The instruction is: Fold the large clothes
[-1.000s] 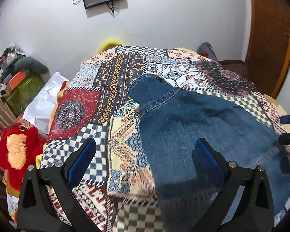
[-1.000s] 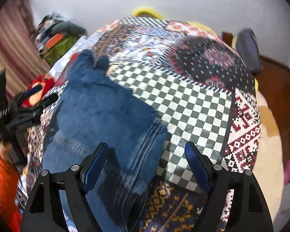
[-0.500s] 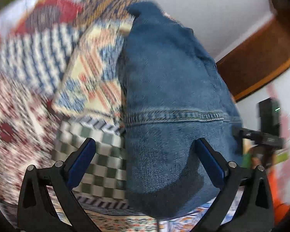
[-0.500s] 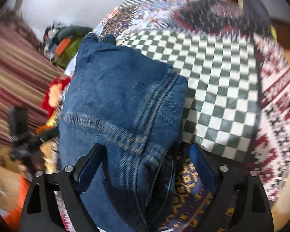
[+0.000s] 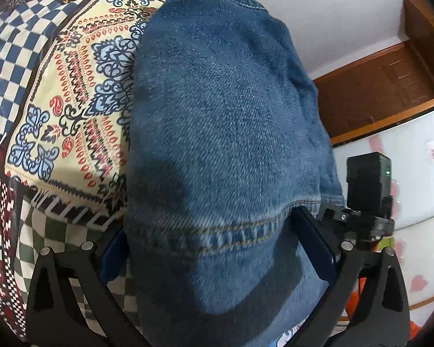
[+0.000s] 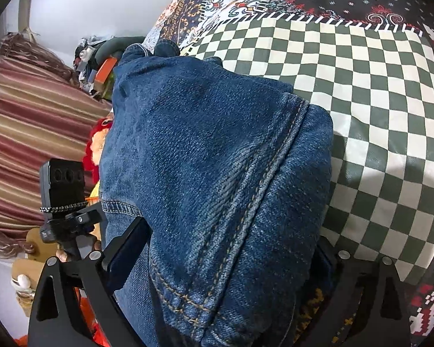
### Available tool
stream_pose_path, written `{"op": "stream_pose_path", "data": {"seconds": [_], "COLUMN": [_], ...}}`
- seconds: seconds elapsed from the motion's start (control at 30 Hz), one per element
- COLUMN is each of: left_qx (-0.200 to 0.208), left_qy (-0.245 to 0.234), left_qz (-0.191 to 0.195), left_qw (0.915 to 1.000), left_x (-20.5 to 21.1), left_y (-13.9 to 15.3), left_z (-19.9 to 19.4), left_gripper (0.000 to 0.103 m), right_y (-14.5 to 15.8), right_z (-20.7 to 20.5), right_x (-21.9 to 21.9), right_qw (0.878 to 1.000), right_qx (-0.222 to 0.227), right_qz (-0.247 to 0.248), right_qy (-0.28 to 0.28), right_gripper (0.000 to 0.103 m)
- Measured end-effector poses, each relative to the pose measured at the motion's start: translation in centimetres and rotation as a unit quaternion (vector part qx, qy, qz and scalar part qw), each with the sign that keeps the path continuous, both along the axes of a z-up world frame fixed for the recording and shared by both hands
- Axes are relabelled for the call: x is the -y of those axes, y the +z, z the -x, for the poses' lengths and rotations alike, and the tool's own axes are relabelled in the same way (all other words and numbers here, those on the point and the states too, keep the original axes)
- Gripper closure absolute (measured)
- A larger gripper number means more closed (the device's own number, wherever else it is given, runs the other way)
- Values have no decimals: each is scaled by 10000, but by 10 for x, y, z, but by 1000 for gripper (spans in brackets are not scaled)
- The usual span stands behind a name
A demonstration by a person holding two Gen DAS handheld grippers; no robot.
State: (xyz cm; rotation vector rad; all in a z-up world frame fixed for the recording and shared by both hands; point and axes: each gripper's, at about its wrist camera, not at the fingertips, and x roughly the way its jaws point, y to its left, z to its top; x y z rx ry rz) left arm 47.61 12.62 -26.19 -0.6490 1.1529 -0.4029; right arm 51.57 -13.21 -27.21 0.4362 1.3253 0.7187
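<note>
A folded blue denim garment (image 5: 225,133) lies on a patchwork bedspread (image 5: 66,92). My left gripper (image 5: 217,248) is open, its blue-padded fingers straddling the garment's near end, one on each side. In the right wrist view the same denim (image 6: 205,173) fills the middle, its stitched seam running toward me. My right gripper (image 6: 228,257) is open too, its fingers on either side of the garment's other near corner. Each gripper shows in the other's view, the right one (image 5: 367,190) and the left one (image 6: 66,202).
The bedspread's green-and-white checked patch (image 6: 376,101) lies right of the denim. A wooden door (image 5: 390,78) stands at the right. Striped curtains (image 6: 23,133), a red plush toy (image 6: 95,141) and a clutter pile (image 6: 98,57) are beside the bed.
Both grippers have dropped and moved in on the denim's near end, from hovering over the bed to straddling the garment. The jaws stayed open.
</note>
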Motion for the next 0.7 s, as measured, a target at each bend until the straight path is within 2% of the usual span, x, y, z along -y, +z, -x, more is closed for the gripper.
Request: {"op": "stream_pose_path", "data": {"seconds": [0.07,0.17,0.27,0.3,0.33,0.43,0.53,0.7], "left_qx": [16,58,171,215,284,509,803,1238], "left_qy": [-9,36,71,61,36,14,42,160], "left_qz": [29,15,22,6,-25,-108,-276,-288], "left_qw": [10000,10000,9998,9997,9996,9986,9964,9918], "left_x": [2,-5,-10,-11,-11,-12,-16,-36], "left_y": [1,6,16,19,24,44,69,116], "left_z": [1,7,19,22,25,32,42,64], "left_gripper": [3,15,24,27,30,35,37,38], "right_y": [1,7,25,30,36,53,69,115], "right_z": [3,7,14,15,17,21,26,38], "right_x": [4,9,9,8,6,2,-2,-19], "right_qw": [10000,9999,9994,9991,9989,9983,9979,9952], "right_qx": [-11,79,358,423,470,574,633,948], "right_qz": [-57,-41,13,23,33,-3,-94,-259], "right_qy": [-52,-59,-14,5,22,31,-31,15], "right_gripper": [11,25,46,57,62,67,68,68]}}
